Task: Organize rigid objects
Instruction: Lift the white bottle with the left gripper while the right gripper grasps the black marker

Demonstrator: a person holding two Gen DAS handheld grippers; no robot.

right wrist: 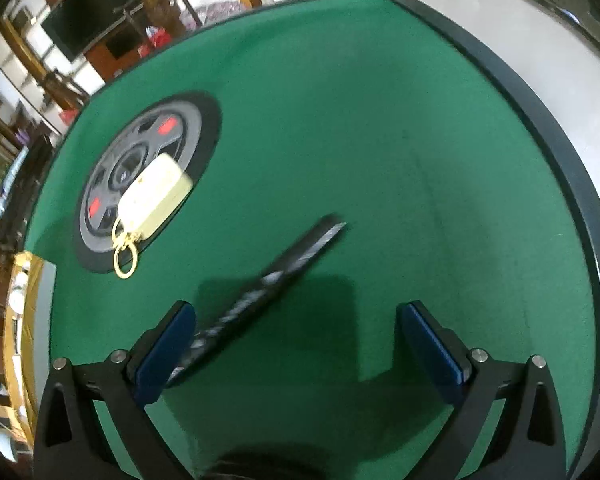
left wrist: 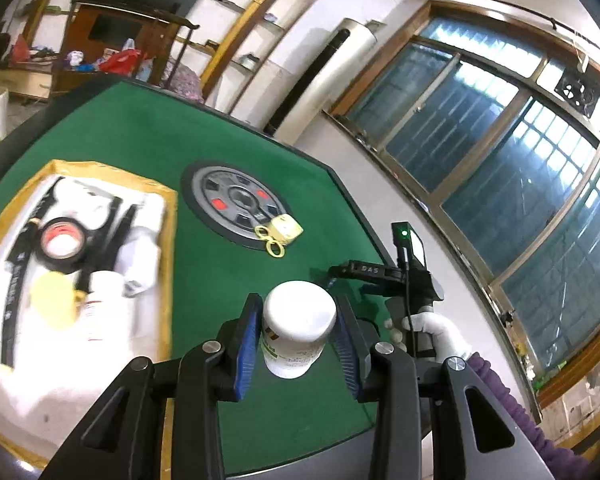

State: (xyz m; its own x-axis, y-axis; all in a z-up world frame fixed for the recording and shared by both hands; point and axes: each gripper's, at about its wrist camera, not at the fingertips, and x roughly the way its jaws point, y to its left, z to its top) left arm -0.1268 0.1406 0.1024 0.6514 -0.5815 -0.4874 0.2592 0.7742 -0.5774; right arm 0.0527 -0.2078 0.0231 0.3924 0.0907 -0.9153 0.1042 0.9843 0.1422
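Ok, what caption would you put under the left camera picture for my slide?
Left tool grips a white bottle over the green table, beside a tray of sorted items.

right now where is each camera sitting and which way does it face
Left wrist: on the left gripper, looking along its fingers, shut on a white bottle, toward the box and windows; the person's gloved right hand shows.
Right wrist: on the right gripper, jaws open, looking down at the green table and a black stick.
Shared: the table, its round centre plate and the pale keyring tag.
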